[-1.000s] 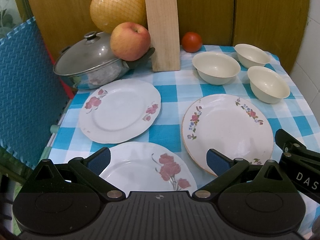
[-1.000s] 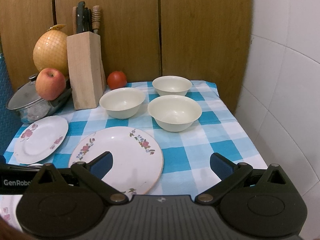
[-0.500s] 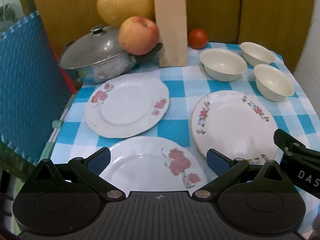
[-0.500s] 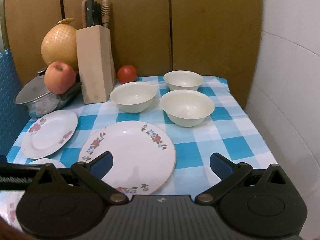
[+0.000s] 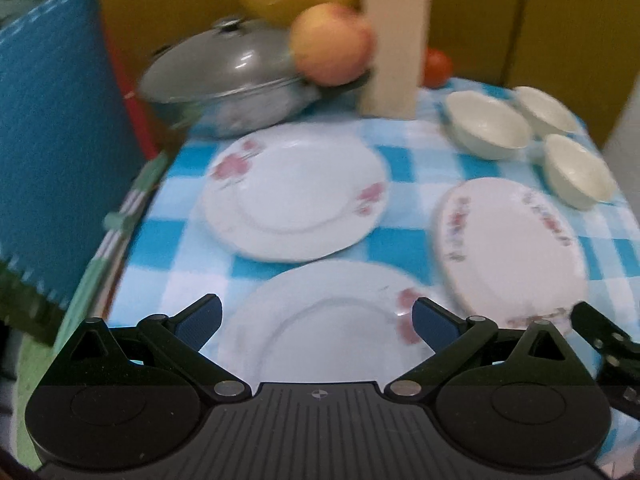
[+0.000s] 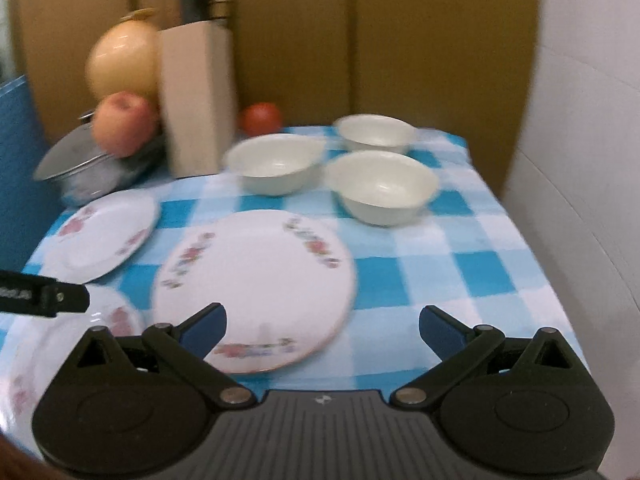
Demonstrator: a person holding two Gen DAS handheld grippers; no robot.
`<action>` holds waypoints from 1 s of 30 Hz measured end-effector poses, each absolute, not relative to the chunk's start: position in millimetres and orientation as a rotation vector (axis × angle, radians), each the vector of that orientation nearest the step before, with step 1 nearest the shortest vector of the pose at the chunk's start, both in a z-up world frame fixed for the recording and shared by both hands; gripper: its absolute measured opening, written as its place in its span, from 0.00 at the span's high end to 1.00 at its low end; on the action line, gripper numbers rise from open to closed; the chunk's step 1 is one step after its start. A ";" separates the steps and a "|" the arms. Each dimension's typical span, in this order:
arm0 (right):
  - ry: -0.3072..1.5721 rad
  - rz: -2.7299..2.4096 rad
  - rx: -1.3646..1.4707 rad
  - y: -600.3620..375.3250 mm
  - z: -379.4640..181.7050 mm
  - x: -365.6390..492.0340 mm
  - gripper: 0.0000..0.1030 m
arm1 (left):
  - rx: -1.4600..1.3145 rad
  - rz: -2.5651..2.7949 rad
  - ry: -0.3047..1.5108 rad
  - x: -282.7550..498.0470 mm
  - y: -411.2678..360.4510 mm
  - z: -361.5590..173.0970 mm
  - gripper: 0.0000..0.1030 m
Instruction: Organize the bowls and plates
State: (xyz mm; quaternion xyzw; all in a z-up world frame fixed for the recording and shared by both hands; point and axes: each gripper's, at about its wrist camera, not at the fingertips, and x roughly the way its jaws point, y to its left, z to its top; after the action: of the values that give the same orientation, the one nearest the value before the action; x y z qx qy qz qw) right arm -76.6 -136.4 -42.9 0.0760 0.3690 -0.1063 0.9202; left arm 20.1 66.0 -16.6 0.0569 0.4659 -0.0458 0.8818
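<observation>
Three flowered white plates lie on a blue checked cloth: a near plate (image 5: 332,320) under my left gripper (image 5: 316,322), a far left plate (image 5: 296,192), and a right plate (image 5: 508,248) that also shows in the right wrist view (image 6: 256,284). Three cream bowls (image 6: 380,184) (image 6: 276,164) (image 6: 376,132) stand behind it. My left gripper is open and empty over the near plate. My right gripper (image 6: 322,330) is open and empty over the front edge of the right plate.
A lidded steel pot (image 5: 228,80) with an apple (image 5: 332,44) on it, a pomelo (image 6: 124,56), a wooden knife block (image 6: 196,96) and a tomato (image 6: 260,118) stand at the back. A blue foam mat (image 5: 52,128) rises on the left. A white tiled wall (image 6: 580,160) borders the right.
Both grippers have moved forward and lower over the table, so the plates look larger and nearer. Both stay open and empty. Nothing on the table has moved.
</observation>
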 end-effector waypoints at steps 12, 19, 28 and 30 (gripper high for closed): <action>0.868 -0.251 0.298 -176.6 -65.0 -56.5 0.12 | 0.133 -0.333 1.013 72.9 -4.9 -39.4 0.01; 0.909 -0.237 0.375 -188.0 -79.8 -42.5 0.28 | 0.070 -0.408 1.063 96.1 -14.7 -54.4 0.01; 0.889 -0.218 0.407 -196.7 -81.3 -35.3 0.42 | 0.072 -0.475 1.124 104.6 -23.2 -66.9 0.01; 0.889 -0.205 0.428 -199.5 -81.1 -35.0 0.47 | 0.087 -0.466 1.132 105.3 -22.7 -69.7 0.02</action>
State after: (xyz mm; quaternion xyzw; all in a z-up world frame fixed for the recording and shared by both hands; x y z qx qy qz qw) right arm -35.0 -199.5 -81.1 0.2050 0.4259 -0.0982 0.8757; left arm 105.3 -22.7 -69.7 0.0410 0.5310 -0.2184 0.8177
